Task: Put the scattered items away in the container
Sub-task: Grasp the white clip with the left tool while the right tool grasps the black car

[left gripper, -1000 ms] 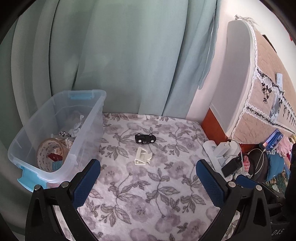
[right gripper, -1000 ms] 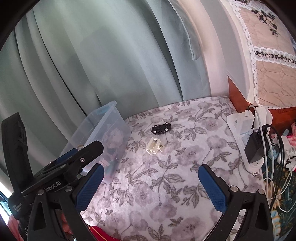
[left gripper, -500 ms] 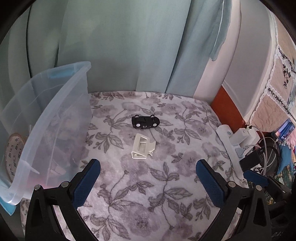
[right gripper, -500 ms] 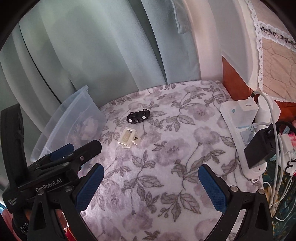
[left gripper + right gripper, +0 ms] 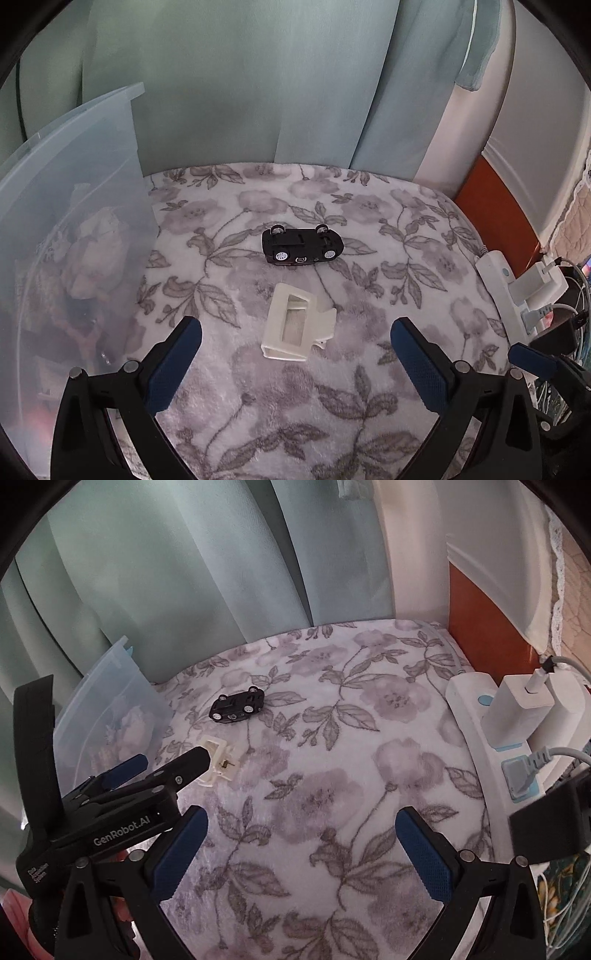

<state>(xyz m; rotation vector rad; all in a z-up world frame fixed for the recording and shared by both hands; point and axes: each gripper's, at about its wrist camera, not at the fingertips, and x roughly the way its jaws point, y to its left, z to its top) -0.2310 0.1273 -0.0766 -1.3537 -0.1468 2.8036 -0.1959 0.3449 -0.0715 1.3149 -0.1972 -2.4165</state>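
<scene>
A: Closer now than a second ago: left claw, advanced low over the floral worktop; container formerly seen from above, now seen through its side wall.

B: Claw state?

A: Left claw: released, pads spread wide, holding nothing. White clip lies flat on the worktop just ahead, between the two pads, not touched. Right claw: released likewise, empty, hanging back over bare cloth.

B: Next item outward?

A: Black toy car, one, overturned, wheels up, just beyond the clip and apart from it. Both remain outside the container.

B: Container?

A: Clear plastic container, at the left claw's left, already holding several things; contents blurred through the wall. Power strip with plugs, far right edge, not part of the tidy.

B: Meaning for the task?

A: Judged: approach on the clip nearly complete; lowering and closing not yet done. Two items outstanding, the clip first, the car after.
</scene>
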